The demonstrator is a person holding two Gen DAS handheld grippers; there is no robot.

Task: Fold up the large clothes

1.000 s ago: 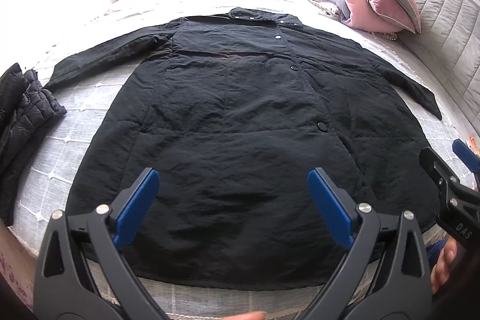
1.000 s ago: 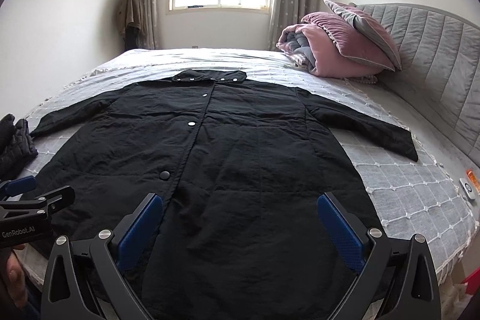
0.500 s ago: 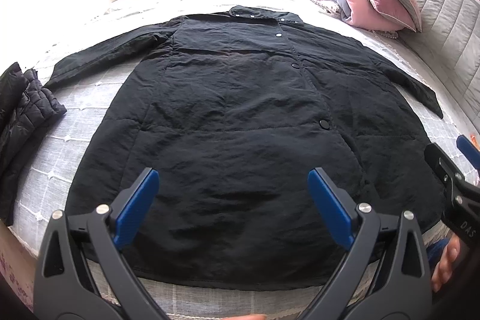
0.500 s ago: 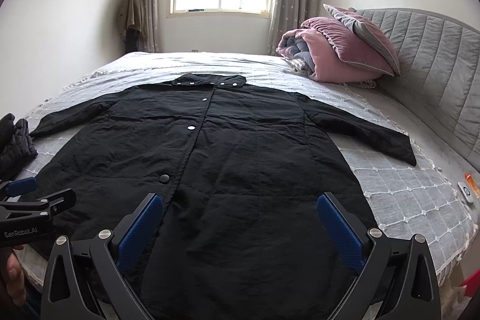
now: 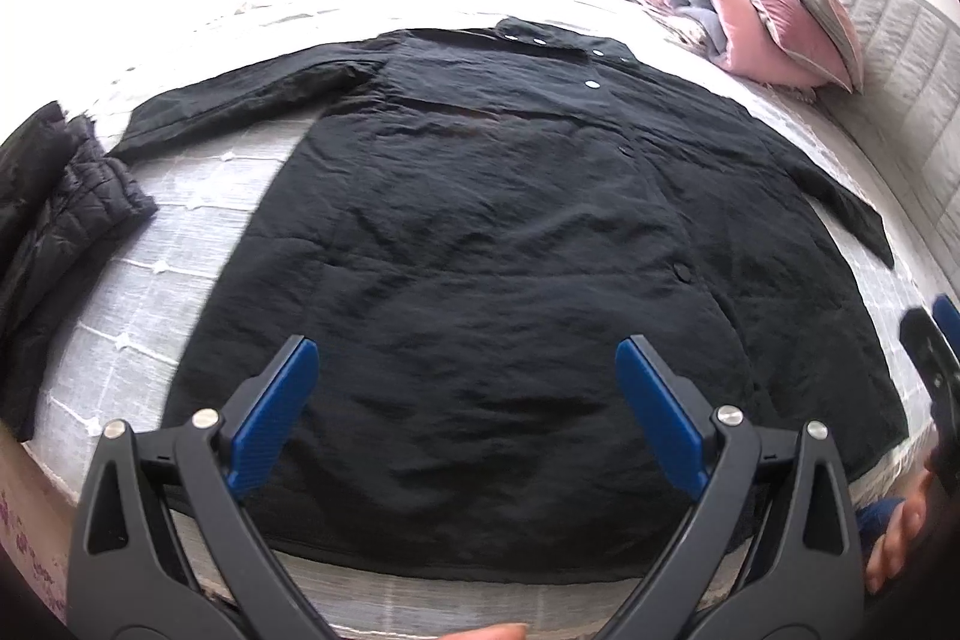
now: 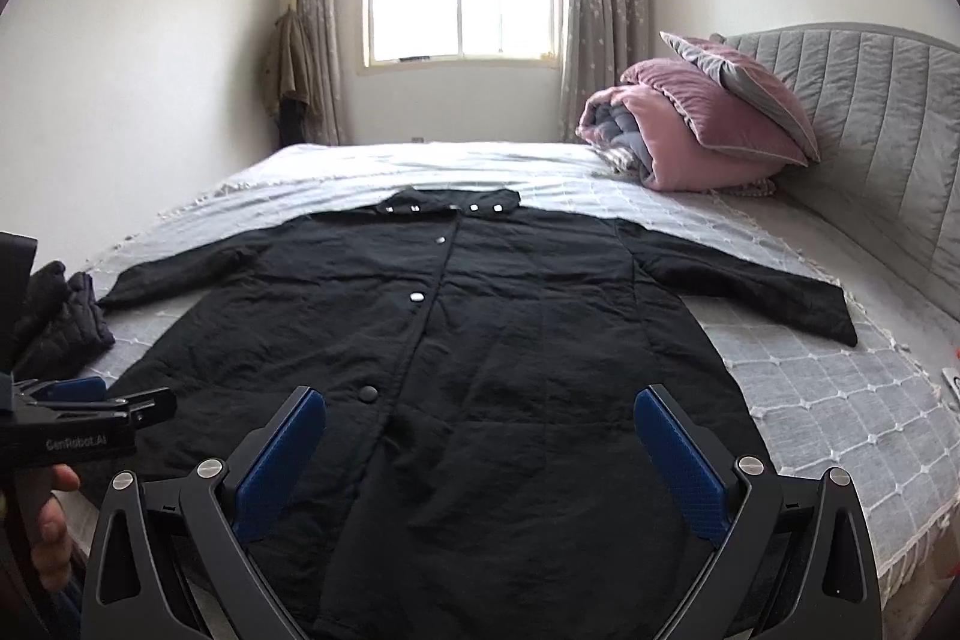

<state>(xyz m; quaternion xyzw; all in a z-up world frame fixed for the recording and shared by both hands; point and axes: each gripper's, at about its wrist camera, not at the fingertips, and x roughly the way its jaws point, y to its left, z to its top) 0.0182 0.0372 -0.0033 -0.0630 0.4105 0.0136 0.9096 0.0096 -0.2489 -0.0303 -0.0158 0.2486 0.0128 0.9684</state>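
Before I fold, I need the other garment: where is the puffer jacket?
The puffer jacket lies at the bed's left edge, beside the black coat's left sleeve.

Black coat (image 6: 480, 340); grey grid-patterned bedspread (image 6: 840, 400).

Both your wrist cameras look from the hem end along the black coat (image 5: 492, 244) (image 6: 456, 340), sharing it and the bed (image 6: 840, 400).

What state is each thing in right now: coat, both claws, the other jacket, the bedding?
Black coat: spread flat, buttoned, sleeves out.
Left claw: open, empty, above the hem.
Right claw: open, empty.
Puffer jacket: crumpled beside the left sleeve.
Pink quilt: folded, pillow on top.
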